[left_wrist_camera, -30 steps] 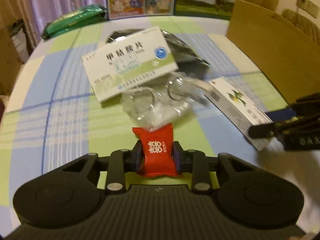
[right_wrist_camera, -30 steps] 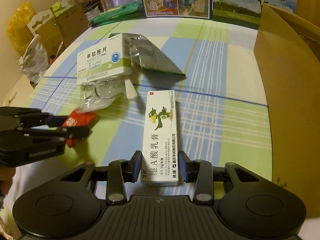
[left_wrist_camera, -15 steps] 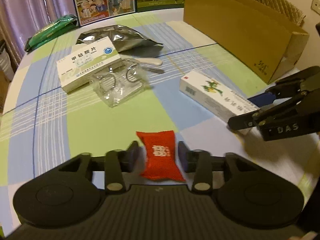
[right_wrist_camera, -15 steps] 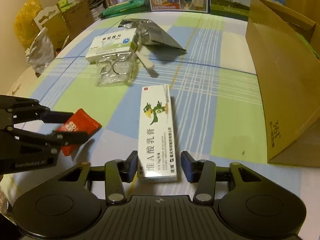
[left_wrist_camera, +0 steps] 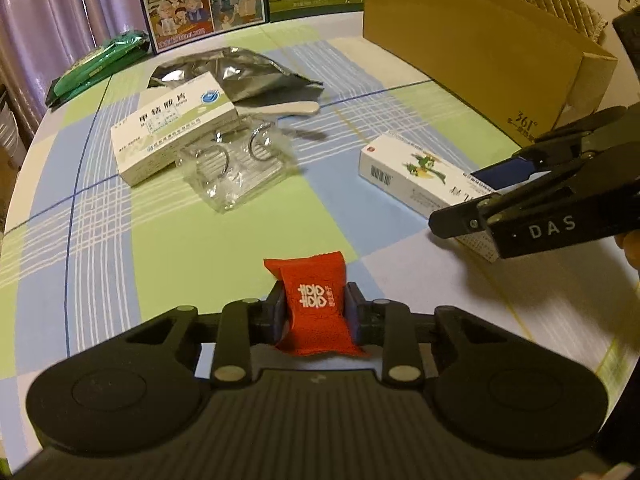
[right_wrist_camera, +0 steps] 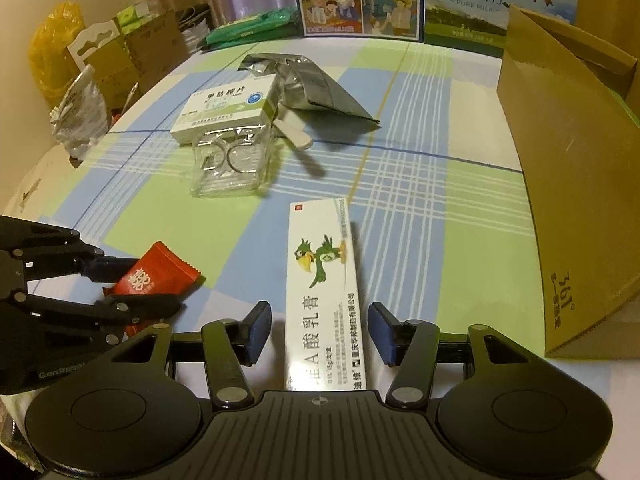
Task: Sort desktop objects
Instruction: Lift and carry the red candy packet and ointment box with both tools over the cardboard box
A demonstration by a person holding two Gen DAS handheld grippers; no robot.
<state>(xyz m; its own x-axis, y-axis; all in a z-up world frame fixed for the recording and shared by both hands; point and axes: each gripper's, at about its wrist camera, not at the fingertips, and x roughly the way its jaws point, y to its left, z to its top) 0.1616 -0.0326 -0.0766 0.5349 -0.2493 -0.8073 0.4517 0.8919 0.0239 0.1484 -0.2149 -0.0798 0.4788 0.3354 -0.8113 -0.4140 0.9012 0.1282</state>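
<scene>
A red candy packet [left_wrist_camera: 316,300] sits between the pads of my left gripper [left_wrist_camera: 316,312], which is shut on it just above the checked tablecloth. From the right wrist view, the same packet [right_wrist_camera: 160,272] shows in the left gripper [right_wrist_camera: 154,285] at the lower left. A long white ointment box with a green bird [right_wrist_camera: 322,272] lies flat on the table. My right gripper [right_wrist_camera: 320,336] straddles its near end, open, with a gap on each side. The left wrist view shows that box [left_wrist_camera: 416,172] and the right gripper [left_wrist_camera: 472,196] at the right.
A white-green medicine box [left_wrist_camera: 176,120], a clear bag with metal rings [left_wrist_camera: 236,168], a silver foil pouch [left_wrist_camera: 236,68] and a white stick [left_wrist_camera: 288,109] lie mid-table. An open cardboard box [right_wrist_camera: 568,160] stands at the right. Milk cartons [left_wrist_camera: 204,0] and a green packet [left_wrist_camera: 96,64] are at the back.
My right gripper's jaws have spread away from the ointment box. My left gripper's jaws, looser half a second ago, have closed on the red packet, now farther from the medicine box.
</scene>
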